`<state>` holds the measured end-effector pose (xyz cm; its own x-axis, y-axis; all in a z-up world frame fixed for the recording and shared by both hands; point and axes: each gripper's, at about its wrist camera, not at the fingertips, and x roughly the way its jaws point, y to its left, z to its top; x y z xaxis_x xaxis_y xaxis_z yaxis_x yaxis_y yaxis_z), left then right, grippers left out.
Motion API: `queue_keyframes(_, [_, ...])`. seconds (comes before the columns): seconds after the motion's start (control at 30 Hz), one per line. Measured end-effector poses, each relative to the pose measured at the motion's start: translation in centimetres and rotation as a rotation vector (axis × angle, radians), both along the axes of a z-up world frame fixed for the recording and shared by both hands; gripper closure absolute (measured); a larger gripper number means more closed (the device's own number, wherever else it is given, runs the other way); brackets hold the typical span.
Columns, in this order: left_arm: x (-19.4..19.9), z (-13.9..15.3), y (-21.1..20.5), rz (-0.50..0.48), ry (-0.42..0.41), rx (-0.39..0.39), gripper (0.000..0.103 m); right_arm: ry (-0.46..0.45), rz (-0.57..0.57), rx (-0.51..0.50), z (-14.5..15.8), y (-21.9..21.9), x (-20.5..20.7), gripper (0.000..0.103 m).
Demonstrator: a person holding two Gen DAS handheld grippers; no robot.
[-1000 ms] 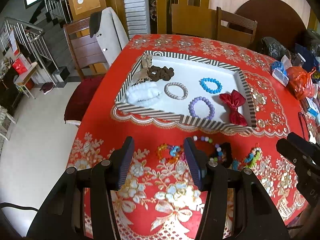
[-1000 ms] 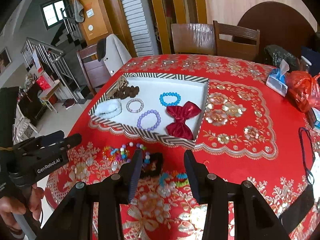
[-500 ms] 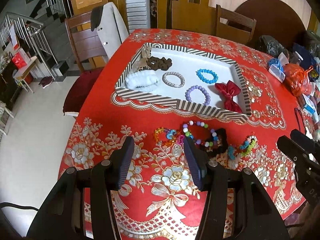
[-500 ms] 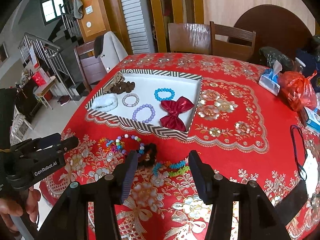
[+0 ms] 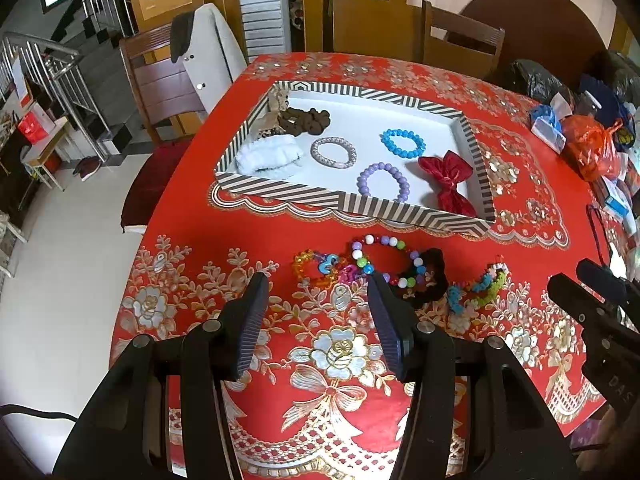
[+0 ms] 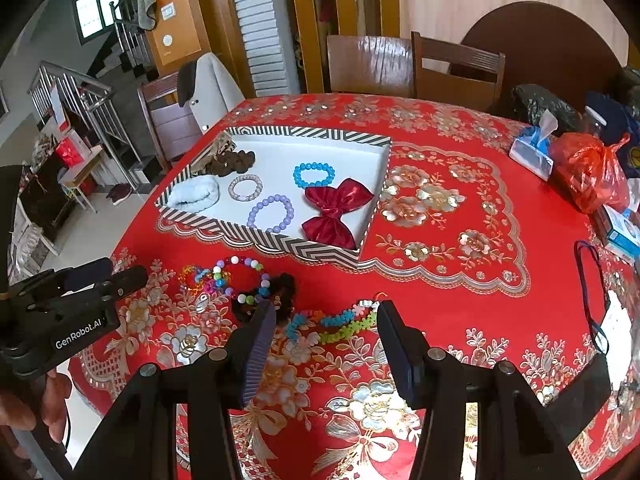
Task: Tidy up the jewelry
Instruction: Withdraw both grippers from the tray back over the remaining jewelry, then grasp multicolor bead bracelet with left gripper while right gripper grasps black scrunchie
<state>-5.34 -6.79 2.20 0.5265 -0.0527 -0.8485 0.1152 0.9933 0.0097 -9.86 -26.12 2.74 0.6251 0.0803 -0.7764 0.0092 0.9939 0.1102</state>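
Both grippers hang above the red tablecloth (image 5: 192, 216), spread and holding nothing: the left gripper (image 5: 316, 292), the right gripper (image 6: 326, 320). The loose bracelets (image 6: 240, 280) lie at 11 o'clock of the right one (outside the striped tray (image 6: 280, 240), at 12 o'clock)

bright, even daylight; sharp focus, soft shadows, strong fisheye bending and dark vignette at the corners.
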Motion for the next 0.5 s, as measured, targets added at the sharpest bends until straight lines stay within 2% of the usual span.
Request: queue_keyframes(0.5, [0.4,-0.5,0.0,-0.002,0.012,0.006,0.052,0.045,0.001,-0.021,-1.2,-0.2,0.5,0.052])
